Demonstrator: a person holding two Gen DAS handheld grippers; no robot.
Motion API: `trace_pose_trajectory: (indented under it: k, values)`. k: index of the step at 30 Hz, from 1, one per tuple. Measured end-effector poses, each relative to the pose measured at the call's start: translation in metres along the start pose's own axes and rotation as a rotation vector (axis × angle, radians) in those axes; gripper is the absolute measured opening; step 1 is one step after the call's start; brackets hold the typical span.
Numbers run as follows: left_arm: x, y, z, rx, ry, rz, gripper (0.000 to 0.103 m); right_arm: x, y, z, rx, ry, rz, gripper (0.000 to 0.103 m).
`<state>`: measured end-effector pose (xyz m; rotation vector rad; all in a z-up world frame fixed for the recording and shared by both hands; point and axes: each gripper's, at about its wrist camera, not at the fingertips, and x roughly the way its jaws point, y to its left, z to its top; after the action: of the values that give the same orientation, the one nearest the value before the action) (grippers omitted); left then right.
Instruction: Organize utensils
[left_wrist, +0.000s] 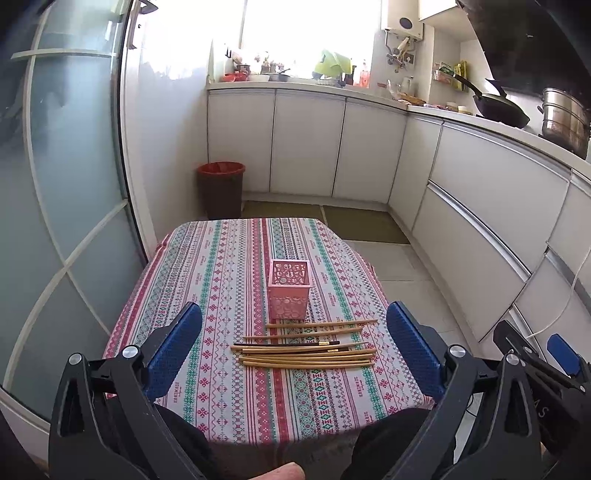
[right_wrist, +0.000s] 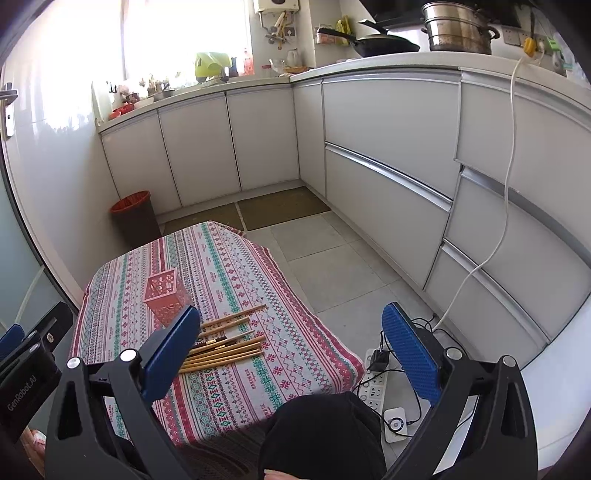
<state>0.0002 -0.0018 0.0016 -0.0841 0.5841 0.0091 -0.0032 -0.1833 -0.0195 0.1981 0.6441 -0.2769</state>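
Observation:
Several wooden chopsticks (left_wrist: 306, 347) lie side by side on the patterned tablecloth (left_wrist: 221, 280), one of them dark. Just behind them stands an upright pink cut-out holder (left_wrist: 289, 288). My left gripper (left_wrist: 293, 345) hovers above the near side of the table, open, with nothing between its blue pads. In the right wrist view the chopsticks (right_wrist: 229, 343) and the holder (right_wrist: 166, 295) sit to the left. My right gripper (right_wrist: 291, 350) is open and empty, held over the table's right edge and the floor.
A dark bin with a red liner (left_wrist: 220, 188) stands beyond the table's far end. White kitchen cabinets (right_wrist: 388, 155) run along the back and right. A power strip (right_wrist: 373, 384) with cables lies on the floor at the right. A person's dark-clothed knee (right_wrist: 321, 432) is at the table's near edge.

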Motion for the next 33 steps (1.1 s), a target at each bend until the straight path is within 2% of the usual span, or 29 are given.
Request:
trace_pose_trajectory:
  k: [33]
  values:
    - [0.013, 0.008, -0.005, -0.019, 0.03, 0.017, 0.096, 0.009, 0.001, -0.002, -0.002, 0.037, -0.001, 0.096]
